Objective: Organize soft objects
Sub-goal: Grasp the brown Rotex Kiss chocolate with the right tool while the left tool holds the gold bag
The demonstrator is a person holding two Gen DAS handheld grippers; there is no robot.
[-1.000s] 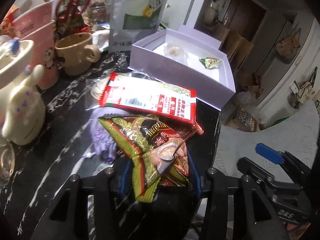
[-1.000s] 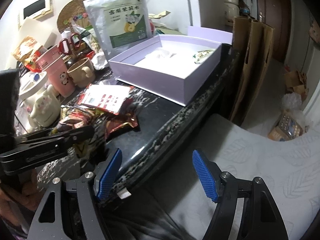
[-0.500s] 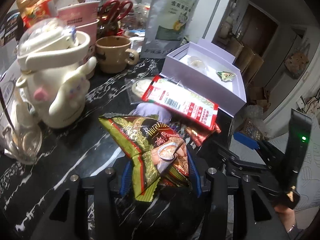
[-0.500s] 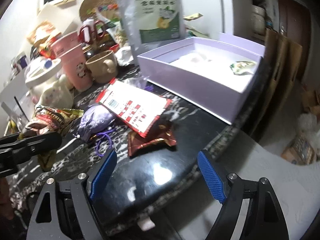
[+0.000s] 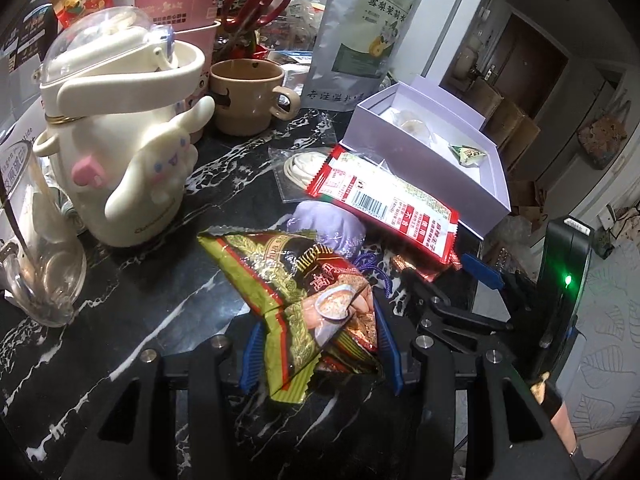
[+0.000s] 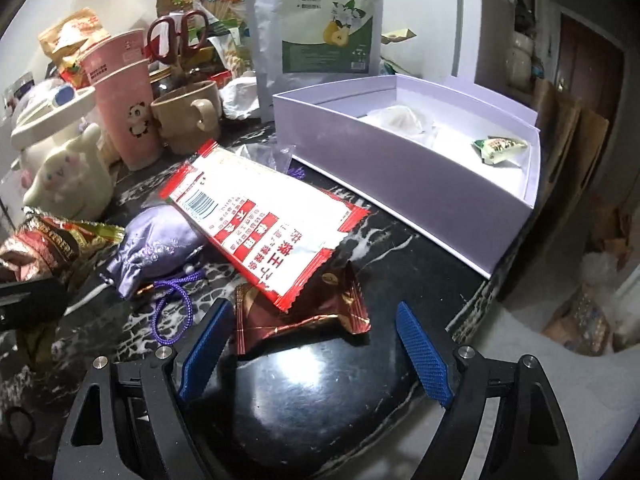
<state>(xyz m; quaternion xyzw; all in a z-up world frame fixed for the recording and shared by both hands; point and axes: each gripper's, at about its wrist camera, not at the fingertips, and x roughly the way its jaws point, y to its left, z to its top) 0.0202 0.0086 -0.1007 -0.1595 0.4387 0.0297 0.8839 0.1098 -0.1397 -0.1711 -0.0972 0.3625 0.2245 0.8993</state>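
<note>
brown wrapper [image 6: 300,312] half hidden under red-white packet [image 6: 260,220]

Green-and-red foil snack packet [image 5: 312,300]: crumpled, clamped at its lower end between the blue pads of the left claw [image 5: 320,354], upper part fanned out above the black marble table [image 5: 120,280].

Lilac satin pouch [image 6: 156,250]: gathered neck, purple cord trailing, lying on its side, partly under the red-and-white packet.

Red-and-white flat packet [image 6: 264,224]: barcode side up, lying diagonally, overlapping pouch and dark red wrapper.

Dark red foil wrapper [image 6: 304,312]: creased, flat on table, just ahead of the closing, empty right claw [image 6: 312,360].

Lilac open box [image 6: 420,184]: holding a small green packet [image 6: 498,148] and pale wrapped items.
</note>
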